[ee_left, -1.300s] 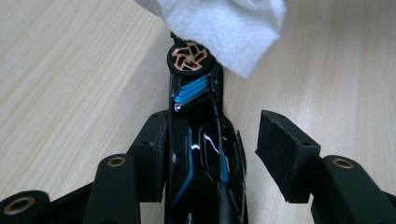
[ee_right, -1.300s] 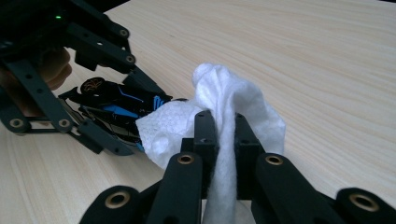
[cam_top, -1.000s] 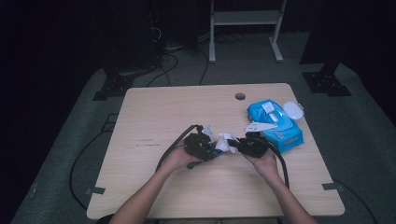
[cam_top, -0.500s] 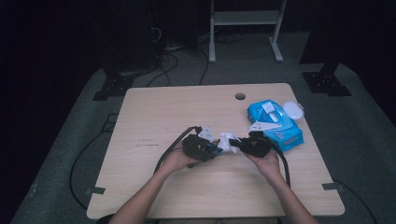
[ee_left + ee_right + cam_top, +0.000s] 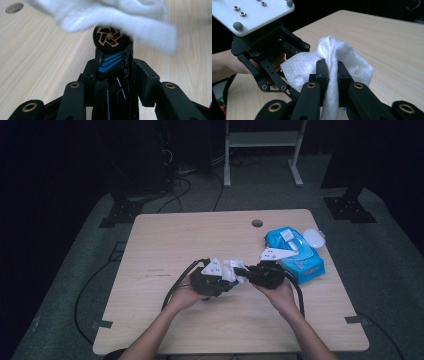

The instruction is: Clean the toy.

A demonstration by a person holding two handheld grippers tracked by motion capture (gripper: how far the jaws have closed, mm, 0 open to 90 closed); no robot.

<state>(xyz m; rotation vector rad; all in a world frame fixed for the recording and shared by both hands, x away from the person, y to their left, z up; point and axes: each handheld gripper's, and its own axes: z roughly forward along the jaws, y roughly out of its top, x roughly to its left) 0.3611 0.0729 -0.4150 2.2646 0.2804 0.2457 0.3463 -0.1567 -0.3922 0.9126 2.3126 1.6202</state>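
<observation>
At the left, the left tongs (image 5: pixel 227 279) pinch a black toy car (image 5: pixel 112 67) with blue stripes and a bronze-spoked wheel; their jaws have just been closing on it, above the middle of the pale wooden surface (image 5: pixel 165 245). Just right of it, touching the car's wheel end, a white wipe (image 5: pixel 232 270) bunches between both hands. The right tongs (image 5: pixel 242 272) are pressed together on that wipe. Farther right lies a blue wipe pack (image 5: pixel 300 257), near the surface's edge.
</observation>
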